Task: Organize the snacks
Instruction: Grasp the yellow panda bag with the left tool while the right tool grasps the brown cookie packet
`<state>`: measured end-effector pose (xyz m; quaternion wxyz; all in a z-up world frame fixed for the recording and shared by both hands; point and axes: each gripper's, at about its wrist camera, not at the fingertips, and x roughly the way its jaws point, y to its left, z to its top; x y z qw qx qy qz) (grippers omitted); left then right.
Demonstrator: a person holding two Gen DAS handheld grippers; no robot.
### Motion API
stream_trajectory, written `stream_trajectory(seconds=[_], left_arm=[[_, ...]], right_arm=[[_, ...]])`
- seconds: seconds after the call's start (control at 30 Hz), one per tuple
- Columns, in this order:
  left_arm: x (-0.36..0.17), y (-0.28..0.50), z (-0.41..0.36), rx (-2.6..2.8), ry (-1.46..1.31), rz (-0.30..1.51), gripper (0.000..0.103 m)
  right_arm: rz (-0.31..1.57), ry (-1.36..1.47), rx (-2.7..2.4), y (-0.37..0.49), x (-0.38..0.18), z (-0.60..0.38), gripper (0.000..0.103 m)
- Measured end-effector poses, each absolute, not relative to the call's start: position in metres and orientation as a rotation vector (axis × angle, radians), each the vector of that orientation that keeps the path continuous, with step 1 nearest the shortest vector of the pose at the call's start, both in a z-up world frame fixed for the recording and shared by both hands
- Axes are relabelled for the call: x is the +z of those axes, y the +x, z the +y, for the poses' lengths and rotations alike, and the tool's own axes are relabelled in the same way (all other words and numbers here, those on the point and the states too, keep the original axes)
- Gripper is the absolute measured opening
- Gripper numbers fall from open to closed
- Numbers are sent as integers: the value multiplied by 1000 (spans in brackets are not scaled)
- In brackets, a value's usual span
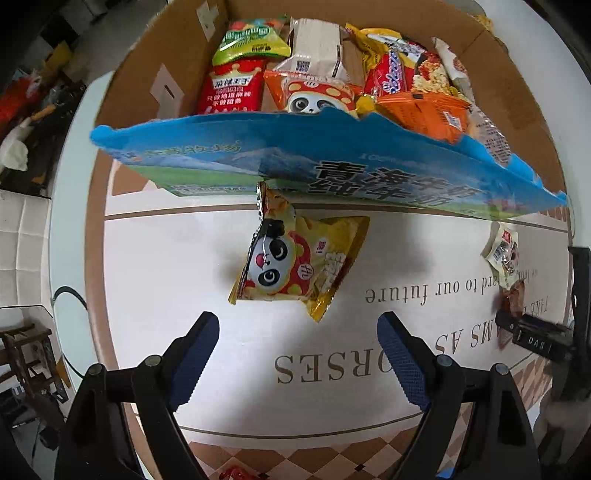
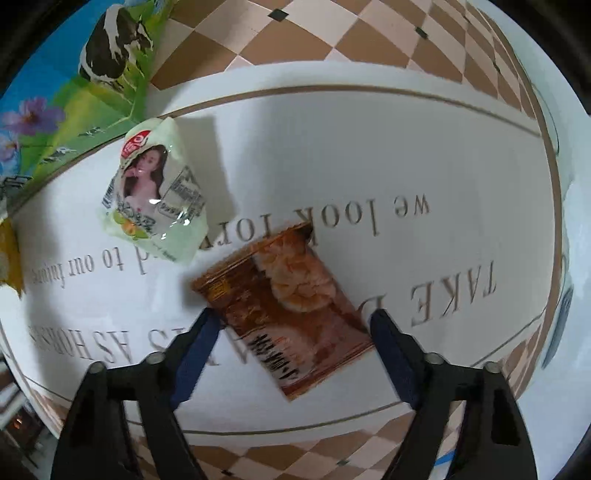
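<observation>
In the left wrist view a cardboard box point(image 1: 122, 85) with a blue printed front flap point(image 1: 332, 158) holds several snack packs. A yellow panda snack bag point(image 1: 299, 262) lies on the table just ahead of my open, empty left gripper point(image 1: 297, 332). In the right wrist view a brown-orange snack packet point(image 2: 291, 306) lies between the fingers of my open right gripper point(image 2: 291, 325). A pale green packet with a woman's picture point(image 2: 155, 195) lies to its upper left. That green packet also shows in the left wrist view point(image 1: 504, 254) at far right.
The round table has a white cloth with brown lettering point(image 1: 332, 362) and a checkered border point(image 2: 332, 33). The box's cow-printed side point(image 2: 74, 85) stands at upper left in the right wrist view. The other gripper's black frame point(image 1: 576, 306) shows at the left view's right edge.
</observation>
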<state>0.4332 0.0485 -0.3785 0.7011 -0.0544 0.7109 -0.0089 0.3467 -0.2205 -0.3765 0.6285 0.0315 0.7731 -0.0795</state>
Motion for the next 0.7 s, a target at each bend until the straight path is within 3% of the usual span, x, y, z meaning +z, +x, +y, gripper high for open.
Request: stream_trajectory(seconds=[0.13,0.27,0.57,0.63,0.7], left_arm=[[-390,442,52,-33,-120,1609,88],[-412,454,57,-49,-121,1669,88],[-441,476,57,-43,-109,1651,87],[-439,475,57,-29,-92,1637,71],[-434,473,56,-45,-93,1617,61]], right_arm=[[1828,176,-132,337,-379,-203,70],[1854,217,-104,334,-385,-195,82],[1829,176,-143,332,-389,-194,83],[1809,156,-144,332,-388,-189,82],[1793,152,-142,331,-386,-186,77]])
